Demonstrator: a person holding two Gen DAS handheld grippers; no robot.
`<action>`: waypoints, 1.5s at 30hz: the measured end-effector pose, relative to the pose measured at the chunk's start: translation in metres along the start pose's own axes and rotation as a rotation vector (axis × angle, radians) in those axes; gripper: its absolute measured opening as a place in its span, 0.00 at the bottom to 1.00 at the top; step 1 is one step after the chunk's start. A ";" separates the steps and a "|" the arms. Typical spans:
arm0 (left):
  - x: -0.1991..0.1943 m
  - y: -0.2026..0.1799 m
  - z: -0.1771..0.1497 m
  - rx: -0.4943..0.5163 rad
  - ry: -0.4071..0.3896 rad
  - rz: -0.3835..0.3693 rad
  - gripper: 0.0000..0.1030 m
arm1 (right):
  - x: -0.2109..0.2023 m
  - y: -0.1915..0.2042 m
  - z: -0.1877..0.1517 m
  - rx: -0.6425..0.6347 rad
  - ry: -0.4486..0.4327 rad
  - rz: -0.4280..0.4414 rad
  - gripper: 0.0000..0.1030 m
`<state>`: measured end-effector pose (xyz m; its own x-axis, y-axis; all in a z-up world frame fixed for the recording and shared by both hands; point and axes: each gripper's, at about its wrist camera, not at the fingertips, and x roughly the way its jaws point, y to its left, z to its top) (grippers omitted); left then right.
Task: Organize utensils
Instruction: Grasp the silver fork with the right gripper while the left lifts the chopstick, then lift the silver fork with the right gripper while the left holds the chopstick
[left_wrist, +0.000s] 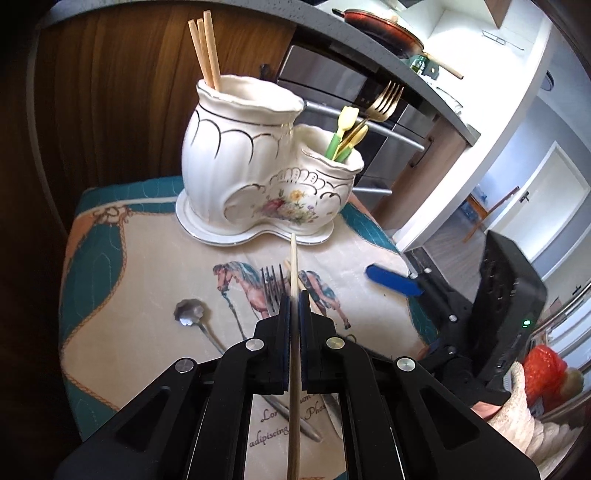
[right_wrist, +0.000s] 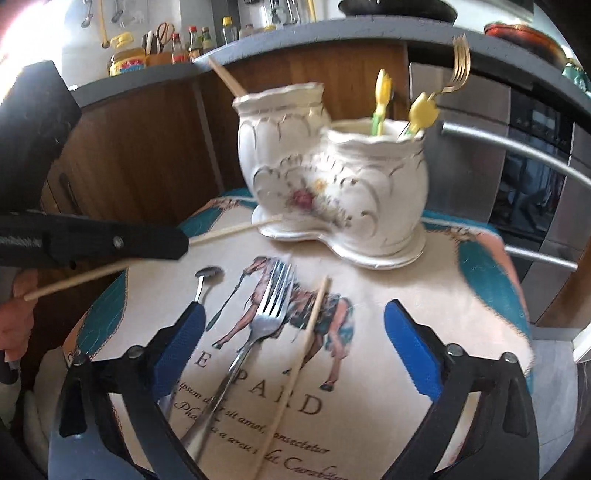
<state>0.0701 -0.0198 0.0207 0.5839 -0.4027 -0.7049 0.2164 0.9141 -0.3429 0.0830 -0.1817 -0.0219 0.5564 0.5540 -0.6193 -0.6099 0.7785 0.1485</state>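
Note:
A white ceramic two-pot holder (left_wrist: 258, 173) (right_wrist: 332, 188) stands on the horse-print cloth (left_wrist: 147, 258) (right_wrist: 406, 302). Its tall pot holds chopsticks (left_wrist: 205, 51); its low pot holds a gold fork (left_wrist: 382, 101) and yellow tulip picks (left_wrist: 349, 127). My left gripper (left_wrist: 294, 299) is shut on a wooden chopstick (left_wrist: 294, 266), held above the cloth in front of the holder; it shows in the right wrist view (right_wrist: 229, 232). My right gripper (right_wrist: 293, 339) is open over a silver fork (right_wrist: 258, 321) and a loose chopstick (right_wrist: 306, 343). A small spoon (left_wrist: 190, 314) (right_wrist: 207, 277) lies at the left.
A wooden cabinet front (left_wrist: 129, 92) rises behind the cloth, under a grey counter (right_wrist: 295, 40) with bottles. An oven with steel handles (right_wrist: 517, 155) is at the right. A red pan (left_wrist: 380, 29) sits on the counter.

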 end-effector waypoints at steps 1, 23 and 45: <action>0.000 0.000 -0.001 0.006 -0.003 0.016 0.05 | 0.001 0.001 0.000 0.004 0.016 0.011 0.79; -0.020 0.033 -0.026 0.058 -0.068 0.124 0.05 | 0.036 0.058 -0.006 -0.003 0.305 -0.143 0.15; -0.027 0.039 -0.035 -0.017 -0.137 -0.055 0.05 | -0.074 0.015 0.007 0.129 -0.253 -0.066 0.05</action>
<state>0.0354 0.0251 0.0044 0.6731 -0.4406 -0.5940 0.2383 0.8895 -0.3898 0.0367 -0.2090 0.0315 0.7251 0.5444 -0.4217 -0.5001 0.8373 0.2211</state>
